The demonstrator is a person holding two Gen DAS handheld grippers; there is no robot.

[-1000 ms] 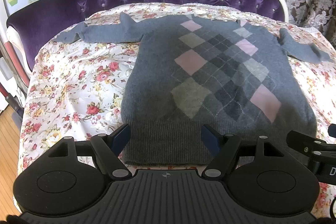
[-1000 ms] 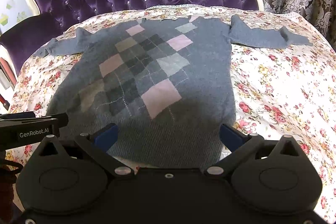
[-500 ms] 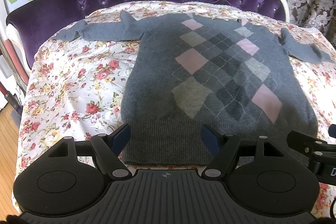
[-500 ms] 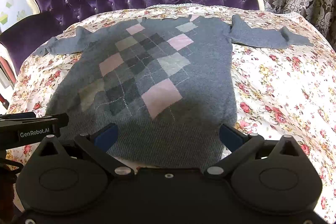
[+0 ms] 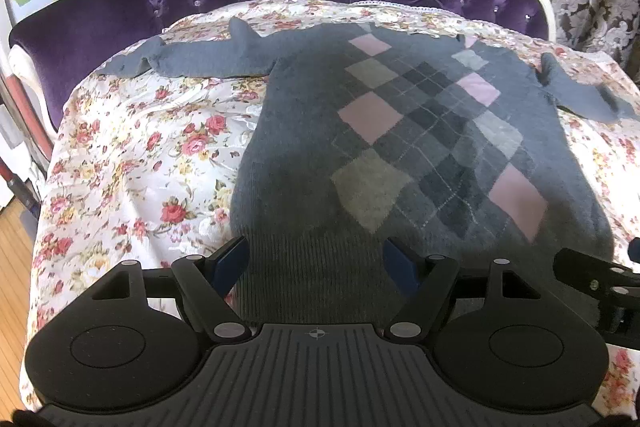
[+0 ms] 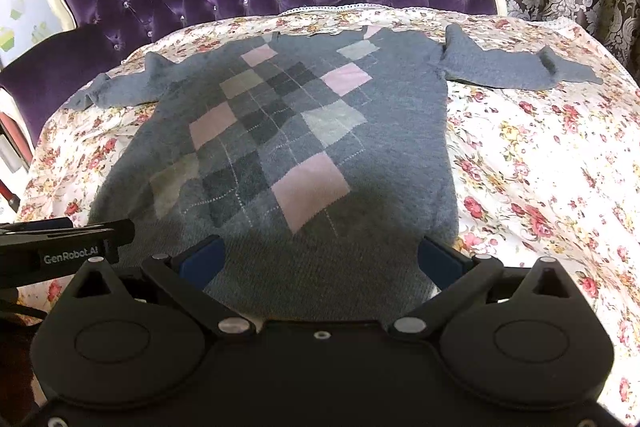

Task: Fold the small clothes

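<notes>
Floral bedspread [image 5: 132, 167] under flat sweater [image 5: 304, 131]

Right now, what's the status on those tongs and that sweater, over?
Left tongs open, right tongs open, both at the hem. Argyle sweater flat on the floral sheet, sleeves spread, unfolded. Nothing in the way.

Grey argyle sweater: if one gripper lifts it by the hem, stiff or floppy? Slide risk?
Likely floppy: the sweater is soft knit lying flat, sleeves rumpled. One hem pinch would probably leave the rest sagging. It may drag the floral sheet, which already shows wrinkles.
</notes>
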